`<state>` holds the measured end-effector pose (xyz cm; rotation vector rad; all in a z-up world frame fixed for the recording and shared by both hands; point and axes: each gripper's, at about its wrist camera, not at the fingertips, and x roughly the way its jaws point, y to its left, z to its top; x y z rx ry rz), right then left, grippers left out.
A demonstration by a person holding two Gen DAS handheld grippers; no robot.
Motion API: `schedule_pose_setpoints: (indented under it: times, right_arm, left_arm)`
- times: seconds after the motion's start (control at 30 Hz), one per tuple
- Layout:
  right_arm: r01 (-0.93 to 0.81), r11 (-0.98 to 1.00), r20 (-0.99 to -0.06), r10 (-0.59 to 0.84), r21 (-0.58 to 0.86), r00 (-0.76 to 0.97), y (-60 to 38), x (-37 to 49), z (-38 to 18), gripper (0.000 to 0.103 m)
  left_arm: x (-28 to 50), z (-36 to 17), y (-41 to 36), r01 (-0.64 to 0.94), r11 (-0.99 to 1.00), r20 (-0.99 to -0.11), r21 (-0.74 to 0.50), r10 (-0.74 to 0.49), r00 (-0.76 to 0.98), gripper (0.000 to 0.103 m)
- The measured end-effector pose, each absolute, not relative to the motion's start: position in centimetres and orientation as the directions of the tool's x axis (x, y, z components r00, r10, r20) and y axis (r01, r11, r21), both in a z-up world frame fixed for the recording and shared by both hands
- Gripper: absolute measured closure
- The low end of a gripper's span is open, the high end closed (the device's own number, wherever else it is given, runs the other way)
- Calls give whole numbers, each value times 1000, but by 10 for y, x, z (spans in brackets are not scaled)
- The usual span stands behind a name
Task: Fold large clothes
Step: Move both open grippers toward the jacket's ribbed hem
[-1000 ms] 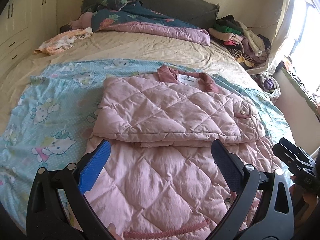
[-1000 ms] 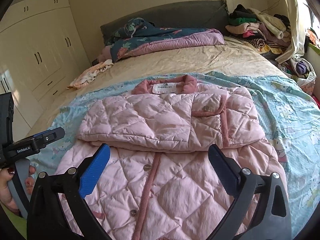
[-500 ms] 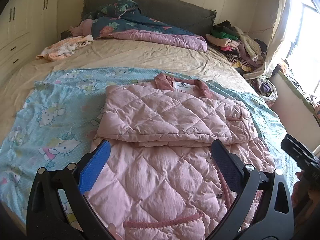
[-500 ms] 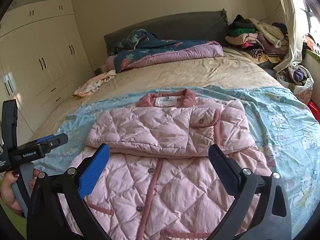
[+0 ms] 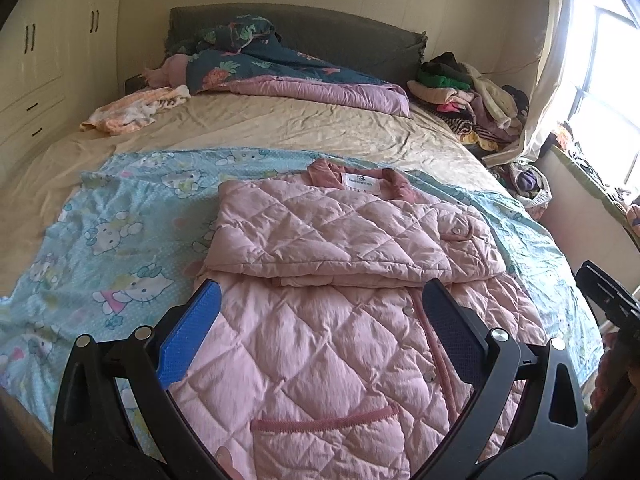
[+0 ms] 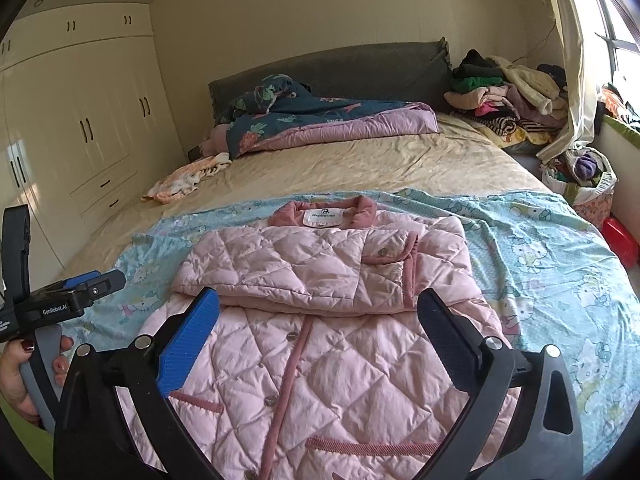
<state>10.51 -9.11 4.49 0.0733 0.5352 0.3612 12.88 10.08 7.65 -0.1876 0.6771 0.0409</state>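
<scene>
On the near half of the bed lies a pale pink quilted padded jacket (image 5: 340, 344) (image 6: 320, 344), front up, with darker pink piping, snap buttons and a white label at its collar. Its upper part carries a folded-over layer across the chest, so the sleeves are tucked in and the lower body spreads flat toward the cameras. The jacket rests on a light blue cartoon-cat printed sheet (image 5: 120, 248) (image 6: 560, 264), which is laid over a wrinkled beige bedsheet (image 5: 288, 124) (image 6: 380, 160).

The left gripper (image 5: 320, 328) hovers above the jacket's lower part with its 2 fingers spread wide and nothing between them; the blue pad faces inward on one side and the dark pad on the other. The right gripper (image 6: 318, 328) is likewise spread wide and empty over the jacket's hem area. In the right wrist view the left gripper's body appears at the left edge, held by a hand with red nails (image 6: 20, 376).

At the head of the bed sit a dark teal floral quilt with a mauve lining (image 5: 288, 76) (image 6: 320, 116) and a grey padded headboard (image 5: 340, 36) (image 6: 360, 64). A small peach and white cloth (image 5: 132, 108) (image 6: 184, 178) lies near the left edge. A heap of mixed clothes (image 5: 468, 96) (image 6: 504, 92) is piled at the far right corner, beside a pale curtain (image 5: 548, 60) and bright window. Cream wardrobe doors with dark handles (image 5: 48, 40) (image 6: 80, 120) line the left wall.
</scene>
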Motion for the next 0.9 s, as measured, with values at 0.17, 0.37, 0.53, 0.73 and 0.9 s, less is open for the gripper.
schedule_pose_setpoints:
  times: [0.17, 0.37, 0.53, 0.73, 0.9]
  right_arm:
    - [-308, 938, -475, 346, 157, 809, -98, 95, 46, 4]
    - [-306, 940, -469, 342, 155, 814, -105, 84, 45, 4]
    - [-306, 940, -469, 339, 148, 816, -109, 77, 43, 4]
    - [-300, 943, -476, 332, 144, 815, -117, 69, 38, 4]
    - [-296, 945, -480, 325, 137, 815, -122, 63, 34, 4]
  left_arm:
    - [118, 73, 97, -97, 984, -624, -153, -20, 781, 8]
    - [104, 66, 95, -106, 983, -623, -148, -10, 782, 8]
    - [93, 58, 95, -111, 983, -624, -147, -5, 782, 8]
    - [84, 49, 95, -122, 983, -638, -137, 7, 770, 8]
    - [77, 46, 96, -128, 982, -634, -136, 13, 774, 8]
